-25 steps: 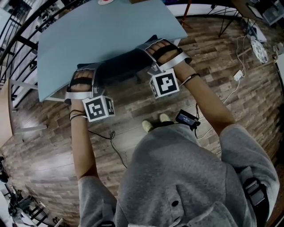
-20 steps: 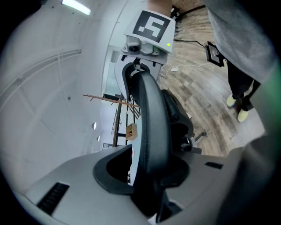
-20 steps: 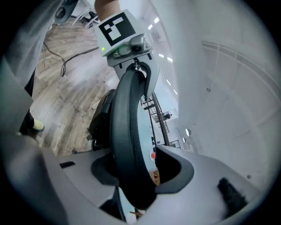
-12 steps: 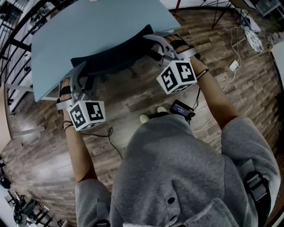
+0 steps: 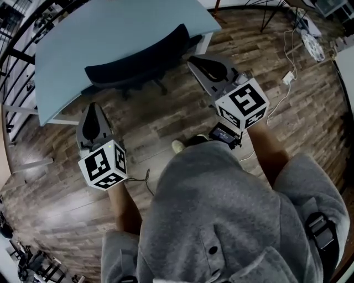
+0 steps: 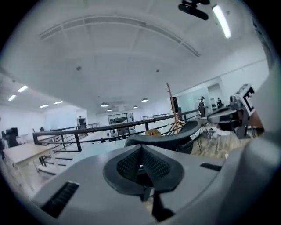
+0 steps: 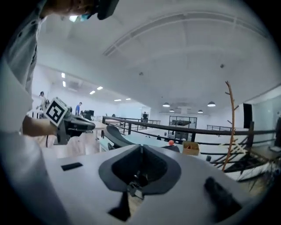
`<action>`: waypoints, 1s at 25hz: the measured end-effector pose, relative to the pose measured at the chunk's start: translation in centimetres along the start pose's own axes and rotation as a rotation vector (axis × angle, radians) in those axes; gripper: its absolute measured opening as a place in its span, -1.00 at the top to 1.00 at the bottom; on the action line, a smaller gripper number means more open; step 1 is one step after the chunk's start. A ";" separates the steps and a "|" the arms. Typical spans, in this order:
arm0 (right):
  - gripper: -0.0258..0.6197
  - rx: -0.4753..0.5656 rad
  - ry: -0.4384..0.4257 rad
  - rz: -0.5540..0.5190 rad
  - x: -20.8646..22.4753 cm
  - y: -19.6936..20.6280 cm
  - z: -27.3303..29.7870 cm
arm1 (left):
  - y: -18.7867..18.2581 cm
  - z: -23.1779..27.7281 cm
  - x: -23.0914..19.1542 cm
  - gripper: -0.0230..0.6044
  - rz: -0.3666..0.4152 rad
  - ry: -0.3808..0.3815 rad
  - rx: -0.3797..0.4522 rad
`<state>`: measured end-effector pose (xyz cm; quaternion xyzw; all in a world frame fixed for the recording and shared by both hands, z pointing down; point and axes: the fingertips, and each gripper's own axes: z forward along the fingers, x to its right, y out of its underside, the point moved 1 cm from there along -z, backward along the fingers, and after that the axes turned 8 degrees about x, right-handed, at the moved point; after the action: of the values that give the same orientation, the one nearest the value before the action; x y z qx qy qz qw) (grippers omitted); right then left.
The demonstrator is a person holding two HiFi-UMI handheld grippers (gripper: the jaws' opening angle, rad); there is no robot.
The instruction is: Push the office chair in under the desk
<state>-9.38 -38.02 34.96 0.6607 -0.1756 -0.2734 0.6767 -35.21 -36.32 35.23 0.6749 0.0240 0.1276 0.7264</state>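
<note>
The black office chair (image 5: 138,58) stands with its seat under the light blue desk (image 5: 110,25); only its curved backrest and part of the base show. My left gripper (image 5: 93,108) hangs over the floor in front of the desk's left part, clear of the chair. My right gripper (image 5: 194,59) is just right of the backrest's end, not touching it. Both have just been closing and are shut with nothing between the jaws. The left gripper view shows the backrest (image 6: 169,138) ahead of the left gripper (image 6: 141,151). In the right gripper view the chair (image 7: 115,135) lies left of the right gripper (image 7: 140,149).
Wooden plank floor all round. Cables and a white adapter (image 5: 290,78) lie at the right. Black railings (image 5: 19,52) run along the left behind the desk. Tripod legs (image 5: 271,16) stand at the top right. A shoe (image 5: 178,145) and a small black device (image 5: 225,134) are near the person's body.
Both grippers were on the chair's backrest, opened off it, then drew back toward the person, rolled and closed. The chair stays under the desk.
</note>
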 end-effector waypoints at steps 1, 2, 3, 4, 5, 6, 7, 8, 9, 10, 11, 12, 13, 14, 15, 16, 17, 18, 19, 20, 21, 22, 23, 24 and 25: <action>0.81 0.010 -0.009 0.044 -0.6 0.0 0.0 | 0.1 -0.3 0.1 0.87 -0.042 -0.019 -0.008; 0.82 0.014 -0.018 0.080 -1.1 0.0 0.0 | 0.1 -0.7 0.4 0.88 -0.075 -0.027 -0.011; 0.82 0.014 -0.024 0.102 -1.5 0.0 -0.1 | 0.0 -1.0 0.9 0.88 -0.099 -0.027 -0.010; 0.82 0.011 -0.028 0.114 -1.9 0.0 -0.2 | -0.1 -1.2 1.5 0.88 -0.116 -0.023 -0.009; 0.82 0.009 -0.030 0.119 -2.2 0.1 -0.2 | -0.2 -1.5 2.0 0.88 -0.128 -0.018 -0.009; 0.82 0.007 -0.032 0.122 -2.5 0.1 -0.3 | -0.2 -1.7 2.5 0.88 -0.140 -0.014 -0.011; 0.82 0.005 -0.032 0.121 -2.7 0.2 -0.3 | -0.2 -2.0 3.0 0.88 -0.151 -0.011 -0.013; 0.82 0.004 -0.031 0.117 -3.0 0.2 -0.4 | -0.2 -2.2 3.4 0.88 -0.162 -0.008 -0.013; 0.82 0.003 -0.030 0.109 -3.1 0.2 -0.6 | -0.3 -2.4 3.9 0.88 -0.171 -0.005 -0.013; 0.82 0.003 -0.029 0.102 -3.3 0.1 -0.9 | -0.4 -2.8 4.5 0.88 -0.178 -0.005 -0.014; 0.82 0.005 -0.027 0.097 -3.4 0.0 -1.4 | -0.5 -3.1 5.0 0.88 -0.185 -0.006 -0.017; 0.82 0.006 -0.023 0.094 -3.5 -0.1 -1.9 | -0.5 -3.4 5.5 0.87 -0.192 -0.007 -0.023; 0.82 0.007 -0.018 0.092 -3.5 -0.2 -2.5 | -0.7 -3.8 6.1 0.88 -0.200 -0.007 -0.028; 0.82 0.008 -0.015 0.092 -3.5 -0.4 -3.1 | -0.8 -4.2 6.8 0.87 -0.206 -0.007 -0.031; 0.82 0.008 -0.013 0.091 -3.5 -0.4 -3.8 | -1.1 -4.6 7.5 0.88 -0.210 -0.006 -0.033; 0.81 0.008 -0.012 0.091 -3.4 -0.5 -4.6 | -1.3 -5.1 8.4 0.88 -0.210 -0.004 -0.033; 0.81 0.006 -0.012 0.091 -3.4 -0.5 -5.5 | -1.6 -5.7 9.3 0.88 -0.209 -0.001 -0.033; 0.82 0.005 -0.013 0.090 -3.5 -0.5 -6.4 | -1.8 -6.3 10.1 0.87 -0.208 0.001 -0.034; 0.81 0.003 -0.012 0.089 -3.5 -0.6 -7.3 | -2.0 -6.9 10.8 0.88 -0.206 0.000 -0.034; 0.81 0.002 -0.010 0.089 -3.5 -0.6 -8.2 | -2.3 -7.5 11.4 0.88 -0.204 -0.002 -0.033; 0.81 0.002 -0.006 0.093 -3.5 -0.7 -9.1 | -2.5 -8.1 12.1 0.88 -0.203 -0.007 -0.032; 0.81 0.003 -0.002 0.102 -3.5 -0.8 -10.1 | -2.8 -8.9 12.7 0.88 -0.203 -0.011 -0.030; 0.81 0.004 0.003 0.114 -3.5 -0.9 -11.1 | -3.0 -9.8 13.5 0.88 -0.203 -0.015 -0.029; 0.81 0.006 0.007 0.126 -3.5 -0.9 -12.3 | -3.2 -10.7 14.3 0.88 -0.201 -0.018 -0.027; 0.81 0.007 0.011 0.133 -3.5 -1.0 -13.5 | -3.3 -11.6 15.2 0.88 -0.198 -0.022 -0.027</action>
<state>-4.23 -25.07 33.51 0.6516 -0.2164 -0.2233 0.6919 -22.46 -21.91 32.99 0.6607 0.0811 0.0481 0.7447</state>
